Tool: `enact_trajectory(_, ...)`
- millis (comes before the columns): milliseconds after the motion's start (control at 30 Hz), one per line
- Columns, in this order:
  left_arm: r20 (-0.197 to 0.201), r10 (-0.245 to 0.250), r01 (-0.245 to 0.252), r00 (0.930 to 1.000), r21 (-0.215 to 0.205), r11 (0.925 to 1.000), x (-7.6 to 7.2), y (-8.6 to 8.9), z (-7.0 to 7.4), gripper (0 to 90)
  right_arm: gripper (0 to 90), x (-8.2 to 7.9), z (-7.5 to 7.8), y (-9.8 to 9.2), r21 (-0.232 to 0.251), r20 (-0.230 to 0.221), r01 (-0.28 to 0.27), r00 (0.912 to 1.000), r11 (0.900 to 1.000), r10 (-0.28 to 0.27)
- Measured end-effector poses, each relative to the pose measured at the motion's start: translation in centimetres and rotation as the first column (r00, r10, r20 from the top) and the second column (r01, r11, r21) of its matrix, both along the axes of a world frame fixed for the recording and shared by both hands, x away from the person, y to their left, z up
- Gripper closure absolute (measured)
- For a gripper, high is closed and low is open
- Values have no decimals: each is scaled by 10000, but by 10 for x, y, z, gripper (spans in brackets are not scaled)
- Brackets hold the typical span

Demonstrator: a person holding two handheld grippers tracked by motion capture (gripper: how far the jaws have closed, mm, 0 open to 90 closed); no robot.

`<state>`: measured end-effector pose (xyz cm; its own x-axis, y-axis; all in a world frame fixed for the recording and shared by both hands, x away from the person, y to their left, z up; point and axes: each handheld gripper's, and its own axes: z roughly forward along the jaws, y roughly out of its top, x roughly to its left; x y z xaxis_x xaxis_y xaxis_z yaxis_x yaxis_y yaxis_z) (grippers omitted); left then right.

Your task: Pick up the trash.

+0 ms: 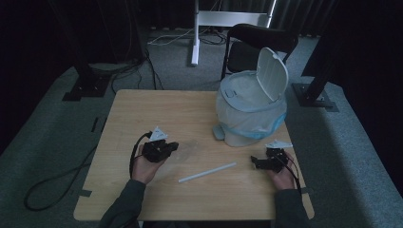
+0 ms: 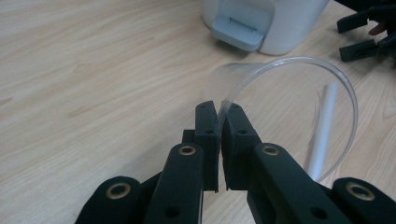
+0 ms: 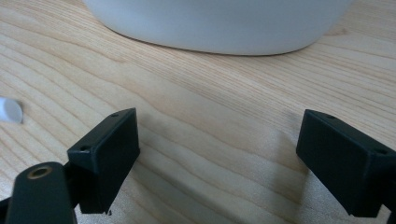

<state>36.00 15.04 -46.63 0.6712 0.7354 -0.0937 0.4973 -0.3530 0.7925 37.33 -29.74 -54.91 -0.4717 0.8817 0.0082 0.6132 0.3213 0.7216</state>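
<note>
**Inspector:** The left gripper [image 2: 218, 122] is pinching the thin rim of a clear plastic cup [image 2: 299, 112] between its fingers [image 2: 205, 126], clenched tight on the edge. The cup is lying on its side on the bench [image 2: 93, 84], short of the bin [image 1: 251, 111] and to its left.

**Assistant:** What is the risk there?

**Inspector:** The wall is looking flimsy; I am judging it could buckle or slide out of so narrow a bite, and a lift could swing it.

**Assistant:** And the right gripper [image 3: 219, 158]?

**Inspector:** Its fingers are standing wide apart, holding nothing, close in front of the bin's base.

**Assistant:** Anything obstructing?

**Inspector:** A white straw [image 1: 207, 172] is lying on the bench in front of the bin, between the two grippers. The bin's lid [image 1: 273, 73] is standing open, and its pedal [image 2: 240, 31] is jutting out towards the cup.
</note>
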Motion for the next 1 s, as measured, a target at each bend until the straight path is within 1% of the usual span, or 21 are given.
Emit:
enact_trajectory(200, 201, -73, 75, 9998, -83, 9999, 2, -3, 7, 858, 121, 0, 0, 0, 1, -2, 1, 10000, 10000, -1)
enact_trajectory(500, 500, -51, 61, 9987, -206, 9998, 5, -4, 20, 858, 122, 0, 0, 0, -4, 3, -4, 10000, 10000, 4)
enact_trajectory(633, 627, -117, 127, 9980, -157, 9998, 7, -6, 26, 858, 122, 0, 0, 0, -3, 3, -3, 10000, 10000, 3)
enact_trajectory(867, 978, -148, 169, 9951, -209, 9996, 11, -10, 40, 858, 121, 0, 0, 0, 14, -1, 4, 10000, 10000, -4)
enact_trajectory(1000, 1188, -174, 212, 9928, -305, 9993, 12, -12, 48, 857, 122, 0, 0, 0, 8, 6, -4, 10000, 10000, 4)
